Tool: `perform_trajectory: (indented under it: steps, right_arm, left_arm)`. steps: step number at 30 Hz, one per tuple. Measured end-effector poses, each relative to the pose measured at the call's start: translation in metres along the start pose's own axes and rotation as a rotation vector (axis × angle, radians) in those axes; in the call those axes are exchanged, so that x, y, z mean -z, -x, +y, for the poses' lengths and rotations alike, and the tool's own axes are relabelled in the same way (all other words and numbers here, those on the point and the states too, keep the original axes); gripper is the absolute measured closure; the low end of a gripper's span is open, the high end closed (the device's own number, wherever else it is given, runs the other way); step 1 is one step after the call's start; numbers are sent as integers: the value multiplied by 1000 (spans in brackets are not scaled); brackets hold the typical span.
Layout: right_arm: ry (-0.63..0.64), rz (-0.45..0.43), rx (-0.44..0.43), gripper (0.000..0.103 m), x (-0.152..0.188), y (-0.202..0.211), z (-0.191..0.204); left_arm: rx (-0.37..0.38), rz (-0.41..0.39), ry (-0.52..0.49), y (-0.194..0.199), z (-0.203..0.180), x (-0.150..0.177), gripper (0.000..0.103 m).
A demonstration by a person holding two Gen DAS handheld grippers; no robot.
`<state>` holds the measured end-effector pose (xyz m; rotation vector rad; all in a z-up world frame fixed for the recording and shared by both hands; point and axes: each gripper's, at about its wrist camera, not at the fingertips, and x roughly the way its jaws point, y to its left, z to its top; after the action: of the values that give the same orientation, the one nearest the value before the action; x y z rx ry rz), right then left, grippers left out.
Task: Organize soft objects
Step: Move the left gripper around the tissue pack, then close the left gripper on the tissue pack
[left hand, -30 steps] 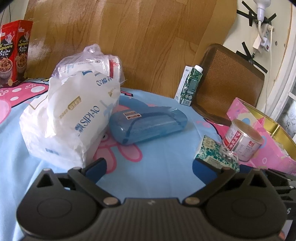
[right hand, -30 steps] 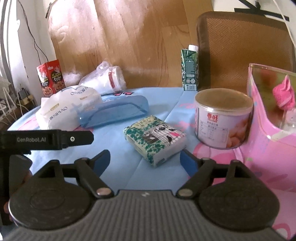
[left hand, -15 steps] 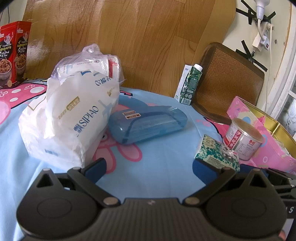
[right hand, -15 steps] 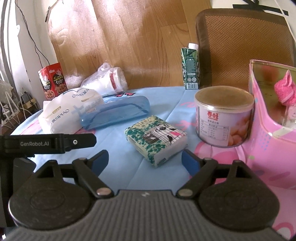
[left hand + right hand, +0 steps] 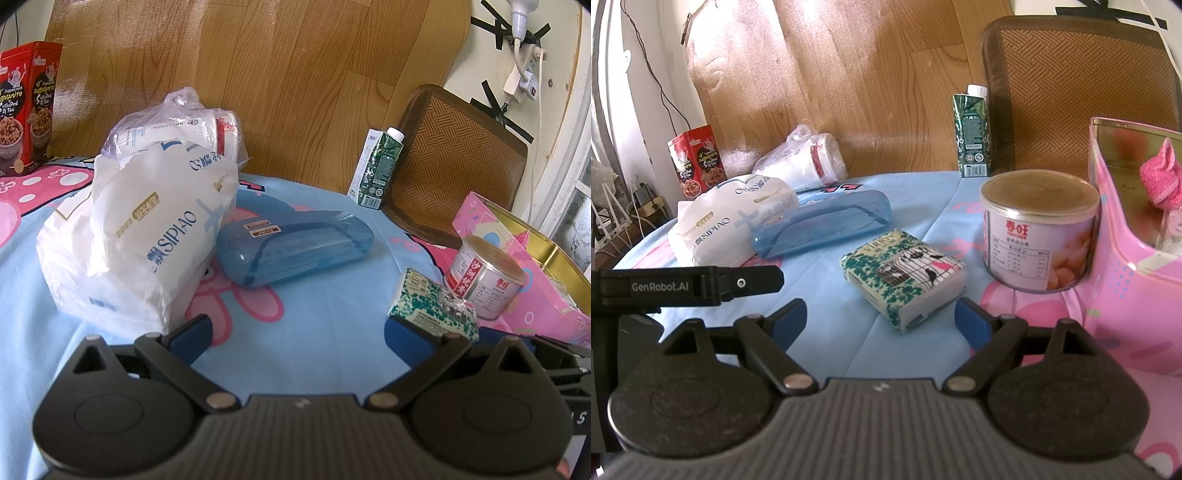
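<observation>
Both hand-held grippers are empty with jaws spread wide. The right hand-held gripper (image 5: pixel 881 317) sits just short of the small green-patterned tissue pack (image 5: pixel 905 277), which lies flat on the worktop (image 5: pixel 923 206), angled, roughly centred between the blue fingertips (image 5: pixel 971 325). The left hand-held gripper (image 5: pixel 297 332) hovers over bare blue cloth, with the big white SIPIAO tissue bag (image 5: pixel 147 236) just beside its left finger.

The step in hand is likely grasping the tissue pack to put it into the pink box (image 5: pixel 1126 258) on the right. To do it well, the gripper should advance low, straddle the pack across its short side and close gently, since the pack is soft and will squash or slip if pinched at a corner. The can (image 5: pixel 1039 229) stands near the pack on the right, so the right finger needs to stay clear of it. The box wall is tall, so the pack must be lifted well up before moving right.

The right wrist view shows the pack's full top, the pink fuzzy thing (image 5: pixel 1161 177) already inside the box, and the left device's arm at the near left. The left wrist view shows only the pack's end, partly behind a finger. It shows better the blue plastic case (image 5: pixel 295 247) touching the SIPIAO bag, the clear bag of rolls (image 5: pixel 177 125) behind, and the box's gold inside. The green carton (image 5: pixel 376 166) stands far back by the chair.
</observation>
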<state>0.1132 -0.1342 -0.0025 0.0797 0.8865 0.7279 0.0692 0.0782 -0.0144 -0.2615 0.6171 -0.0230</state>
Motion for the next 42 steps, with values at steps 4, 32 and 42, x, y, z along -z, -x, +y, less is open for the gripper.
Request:
perform_trajectory:
  steps: [4,32,42]
  right_arm:
    - [-3,-2,1,13,0,0,1]
    - [-26,-5,3,14,-1,1,-4]
    - [-70,-14,46,57,1,5,-12]
  left_arm:
    - [10,-7,12,1,2,0,0]
    - [289,53,-49,-36,-51,-34,17]
    - [287,158,-13,-29,-58,-9,53]
